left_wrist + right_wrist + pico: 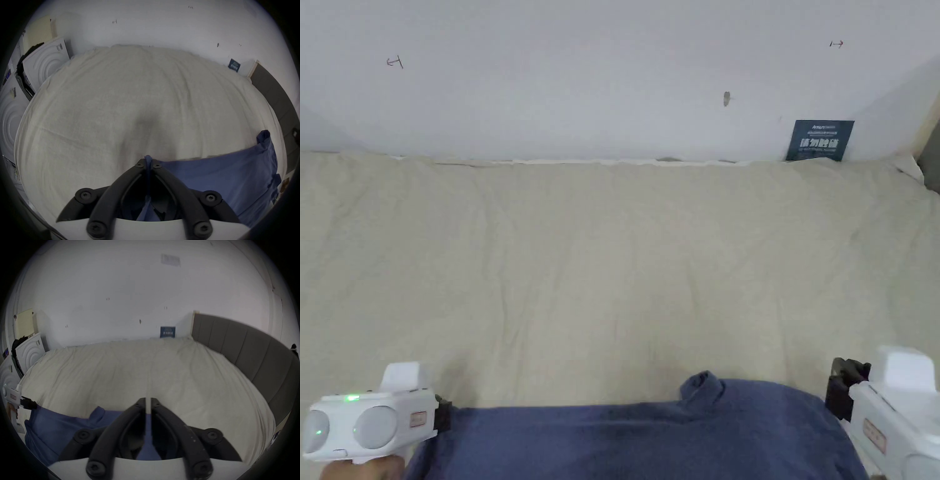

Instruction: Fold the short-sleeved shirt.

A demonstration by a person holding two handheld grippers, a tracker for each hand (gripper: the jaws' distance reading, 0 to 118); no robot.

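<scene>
Holding the blue short-sleeved shirt (650, 431) by one edge, the left tongs (148, 162) have their jaws closed on a pinch of fabric that pokes out past the tips and runs back between them. The right tongs (148, 402) stand narrow, with only a thin slit between the jaws through which the pale bedsheet shows; blue cloth lies beneath them, but I cannot tell whether any is caught between the jaws.

The shirt lies spread along the near edge of the bed (600, 262), left tongs at its left corner and right tongs just off its right end. A small raised hump of fabric (703, 384) stands on the shirt's far edge, towards its middle.

Judging from this, the step in hand is gripping both ends of one edge before carrying it over into a fold. To do it well, the right tongs should get a firm bite on the shirt's right end, level with the left grip. Then both should lift together, keeping the edge taut so the hump flattens and the fold lands straight. Uneven height or slack would likely leave a skewed crease.
</scene>
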